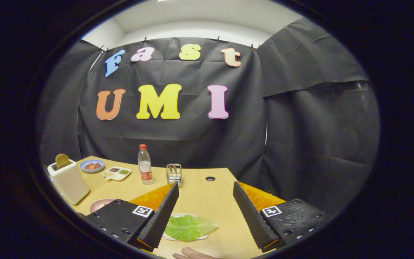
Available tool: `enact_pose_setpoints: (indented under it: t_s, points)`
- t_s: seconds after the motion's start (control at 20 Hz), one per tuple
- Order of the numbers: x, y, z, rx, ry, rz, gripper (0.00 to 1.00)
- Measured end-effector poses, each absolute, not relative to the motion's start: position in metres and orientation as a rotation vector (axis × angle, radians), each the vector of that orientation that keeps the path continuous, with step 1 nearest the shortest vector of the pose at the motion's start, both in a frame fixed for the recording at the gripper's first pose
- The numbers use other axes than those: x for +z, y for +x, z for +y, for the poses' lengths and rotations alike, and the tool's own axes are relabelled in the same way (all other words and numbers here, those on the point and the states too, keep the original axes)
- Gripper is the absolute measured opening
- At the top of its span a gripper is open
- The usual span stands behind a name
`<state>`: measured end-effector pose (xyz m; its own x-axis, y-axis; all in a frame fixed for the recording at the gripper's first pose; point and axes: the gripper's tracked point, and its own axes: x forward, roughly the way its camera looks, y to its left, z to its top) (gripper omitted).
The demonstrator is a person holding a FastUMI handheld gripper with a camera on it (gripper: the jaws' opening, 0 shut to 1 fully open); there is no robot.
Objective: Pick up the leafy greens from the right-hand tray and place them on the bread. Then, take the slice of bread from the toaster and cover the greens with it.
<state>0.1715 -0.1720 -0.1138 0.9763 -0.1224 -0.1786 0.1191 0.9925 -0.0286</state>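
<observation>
Gripper view: the gripper (pixel 206 212) hangs over a light wooden table (pixel 199 194), and its two fingers are spread wide with nothing between them but bare table top. The leafy greens (pixel 189 227) lie on a white tray (pixel 178 216), low between the fingers and close to the left one, not touched by either. A part of a hand (pixel 192 254) shows just below the greens, at the near table edge.

About writing: the plastic bottle (pixel 145 164) has a red cap and a red label, but the words on it are too small to read. Each finger mount carries a square black and white marker.

At the far left the toaster (pixel 67 178) stands near the table edge, with a slice of bread (pixel 62 160) sticking up from its slot. Beyond it are a blue dish (pixel 92 166) with something red, a small divided dish (pixel 117 173), the bottle and a metal rack (pixel 174 174). A pink plate (pixel 100 204) is partly hidden behind the left finger mount. The middle of the table ahead of the fingers is open up to a round hole (pixel 210 178) near the far edge.
</observation>
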Motion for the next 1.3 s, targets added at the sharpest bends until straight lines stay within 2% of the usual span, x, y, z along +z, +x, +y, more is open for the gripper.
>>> enact_pose_setpoints:
  t_s: [0.25,0.55,0.95,1.2,1.25,1.3]
  points:
    - [-0.177,0.212,-0.176,-0.087,-0.037,0.332,0.94]
    - [-0.27,0.234,-0.19,-0.125,-0.011,0.56,0.94]
    - [-0.322,0.237,-0.193,-0.138,-0.033,0.685,0.94]
    - [-0.322,0.245,-0.188,-0.125,-0.065,0.703,0.95]
    - [-0.322,0.245,-0.183,-0.111,-0.075,0.714,0.95]
    - [-0.322,0.246,-0.183,-0.111,-0.078,0.715,0.83]
